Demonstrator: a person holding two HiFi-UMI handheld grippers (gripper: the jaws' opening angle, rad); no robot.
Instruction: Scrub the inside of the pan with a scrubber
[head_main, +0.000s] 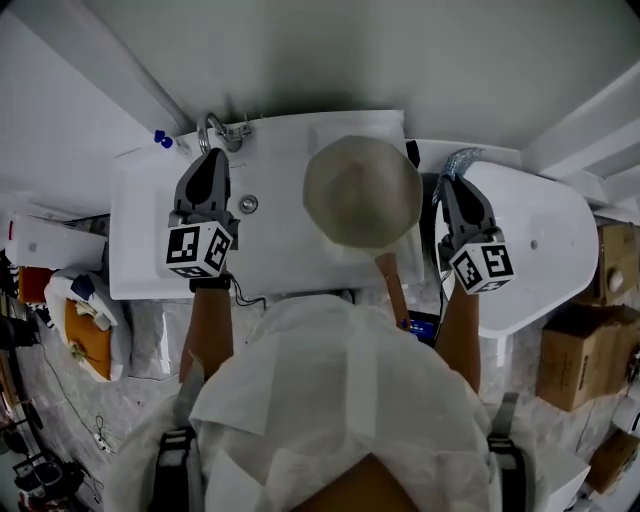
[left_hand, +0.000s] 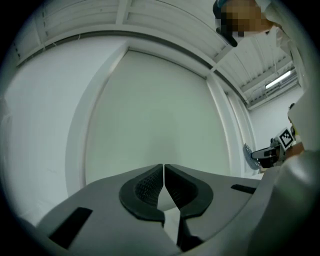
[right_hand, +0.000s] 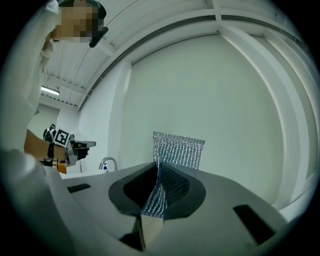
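In the head view the pan (head_main: 362, 190) lies in the white sink (head_main: 270, 250), pale inside facing up, its wooden handle (head_main: 393, 285) pointing towards the person. My left gripper (head_main: 212, 158) is held over the sink's left part, apart from the pan. In the left gripper view its jaws (left_hand: 164, 167) are shut with nothing between them and face a bare wall. My right gripper (head_main: 450, 182) is held to the right of the pan, shut on a silvery mesh scrubber (head_main: 457, 160). In the right gripper view the scrubber (right_hand: 177, 150) stands up from the closed jaws (right_hand: 159, 167).
A faucet (head_main: 222, 130) stands at the sink's back left, with a small blue thing (head_main: 163, 140) beside it. A white rounded fixture (head_main: 545, 240) sits to the right of the sink. Cardboard boxes (head_main: 580, 350) are on the floor at right, and an orange item (head_main: 85, 335) at left.
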